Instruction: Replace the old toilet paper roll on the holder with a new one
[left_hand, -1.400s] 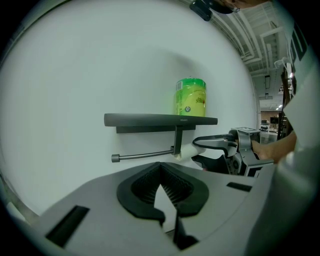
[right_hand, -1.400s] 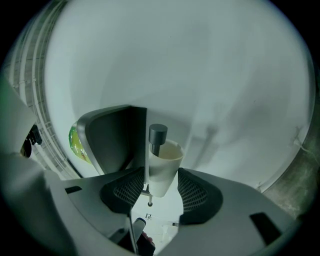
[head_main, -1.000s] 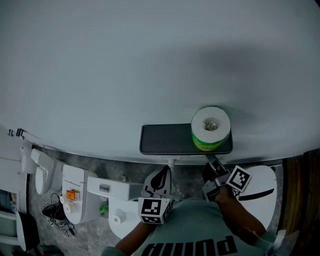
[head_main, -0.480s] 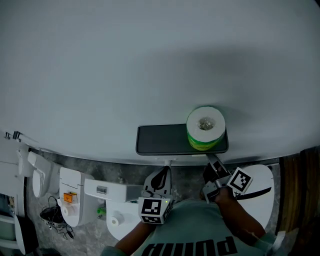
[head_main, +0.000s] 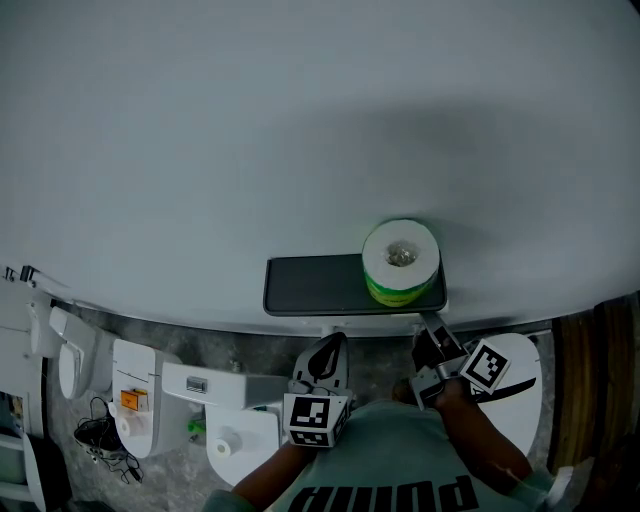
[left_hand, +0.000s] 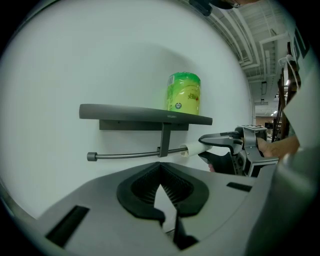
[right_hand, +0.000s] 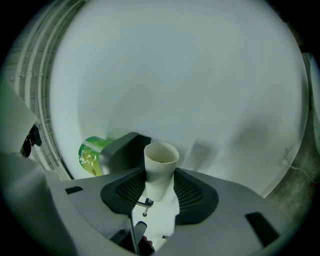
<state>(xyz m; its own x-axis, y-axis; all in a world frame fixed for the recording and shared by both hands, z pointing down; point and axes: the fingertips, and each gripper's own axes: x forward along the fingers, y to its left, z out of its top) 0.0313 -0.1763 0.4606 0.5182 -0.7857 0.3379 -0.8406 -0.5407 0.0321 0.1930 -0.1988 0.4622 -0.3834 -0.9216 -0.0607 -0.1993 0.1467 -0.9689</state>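
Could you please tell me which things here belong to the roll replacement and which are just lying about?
Job: empty cardboard tube, holder bar, wrapped green roll, shelf.
Lying about: white fixtures, cables on the floor.

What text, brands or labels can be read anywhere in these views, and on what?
"PUMA": upside down on the person's shirt, partly cropped.
Green wrapper of the toilet paper roll: print too blurred to read.
Front edge of the shelf: small mark, unreadable.
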